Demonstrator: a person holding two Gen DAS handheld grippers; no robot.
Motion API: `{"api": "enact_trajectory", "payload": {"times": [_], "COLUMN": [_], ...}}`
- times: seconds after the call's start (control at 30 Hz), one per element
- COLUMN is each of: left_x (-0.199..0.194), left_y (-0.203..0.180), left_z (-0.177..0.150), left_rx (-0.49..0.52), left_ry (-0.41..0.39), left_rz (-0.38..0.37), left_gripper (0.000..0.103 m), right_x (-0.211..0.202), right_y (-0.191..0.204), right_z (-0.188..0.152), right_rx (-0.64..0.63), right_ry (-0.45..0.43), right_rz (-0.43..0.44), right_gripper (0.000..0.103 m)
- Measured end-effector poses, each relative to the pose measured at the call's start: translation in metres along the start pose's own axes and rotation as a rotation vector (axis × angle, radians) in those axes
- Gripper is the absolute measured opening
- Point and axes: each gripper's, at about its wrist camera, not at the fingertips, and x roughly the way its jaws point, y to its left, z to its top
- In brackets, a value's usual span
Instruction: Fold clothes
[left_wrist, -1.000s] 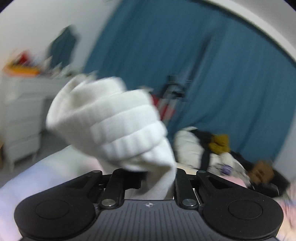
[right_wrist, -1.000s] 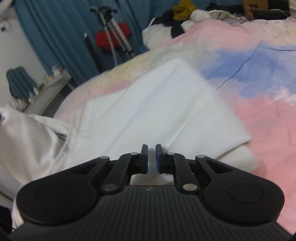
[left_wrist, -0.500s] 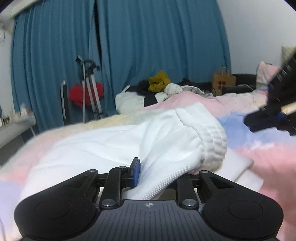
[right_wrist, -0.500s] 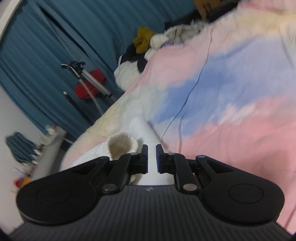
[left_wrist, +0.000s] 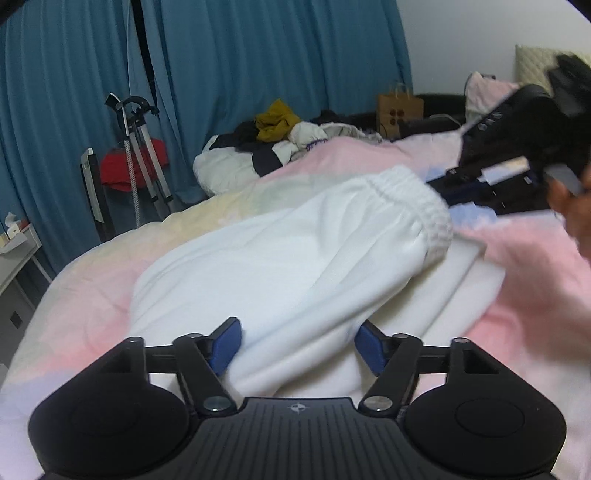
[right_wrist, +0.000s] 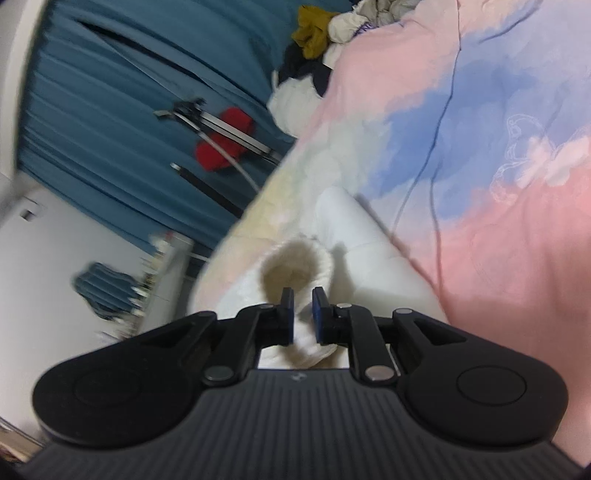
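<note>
The left gripper (left_wrist: 295, 345) has just been opening; its jaws stand wide, the white sleeve (left_wrist: 295, 258) lying loose between them on the bed (left_wrist: 535, 295). The right gripper (right_wrist: 303, 314) sits nearly closed, gripping nothing. Risk: the bulky sleeve may spring off the folded body. It runs away rightward, cuff (left_wrist: 424, 206) farthest.

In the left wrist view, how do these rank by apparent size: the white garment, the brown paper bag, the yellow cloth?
1. white garment, clearly largest, though nearest the camera.
2. and 3. yellow cloth and brown paper bag: they look about alike, so I do not rank them.
</note>
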Motion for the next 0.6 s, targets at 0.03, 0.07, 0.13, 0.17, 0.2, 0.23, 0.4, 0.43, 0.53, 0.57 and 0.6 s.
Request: {"api": "enact_trajectory", "payload": {"times": [0.03,0.07,0.13,0.17,0.2,0.23,0.4,0.43,0.53,0.57,0.6], "left_x": [-0.006,-0.008,-0.01,-0.012,-0.013,-0.014,-0.016,-0.014,-0.007,-0.006,-0.004], "left_y": [0.001,0.004,0.008,0.009,0.009,0.009,0.015,0.015,0.016,0.015,0.013], "left_z": [-0.01,-0.016,-0.026,-0.028,-0.031,-0.031,-0.034,-0.034,-0.033,-0.034,-0.034], "left_rx": [-0.008,-0.019,-0.031,-0.029,-0.027,-0.025,-0.072,-0.071,-0.066,-0.062,-0.062], "left_ry": [-0.001,-0.006,-0.016,-0.021,-0.026,-0.028,-0.029,-0.032,-0.043,-0.047,-0.044], "left_rz": [0.009,0.014,0.016,0.017,0.018,0.019,0.005,0.006,0.017,0.025,0.03], "left_gripper": [0.073,0.073,0.073,0.073,0.073,0.072,0.072,0.072,0.073,0.073,0.073], "right_x": [0.005,0.011,0.023,0.027,0.032,0.036,0.052,0.056,0.07,0.072,0.074], "right_y": [0.002,0.002,0.001,-0.003,-0.006,-0.01,-0.004,0.001,0.007,0.007,0.007], "right_z": [0.001,0.002,0.005,0.006,0.007,0.007,0.009,0.009,0.005,0.004,0.002], "right_rx": [-0.02,-0.036,-0.058,-0.051,-0.044,-0.029,-0.054,-0.084,-0.151,-0.143,-0.135], "right_ry": [0.009,0.024,0.04,0.044,0.048,0.058,0.126,0.148,0.166,0.158,0.153], "right_rz": [-0.02,-0.033,-0.063,-0.065,-0.065,-0.043,0.143,0.153,0.071,0.089,0.106], "right_gripper": [0.017,0.022,0.03,0.034,0.035,0.037,0.039,0.039,0.036,0.038,0.038]}}
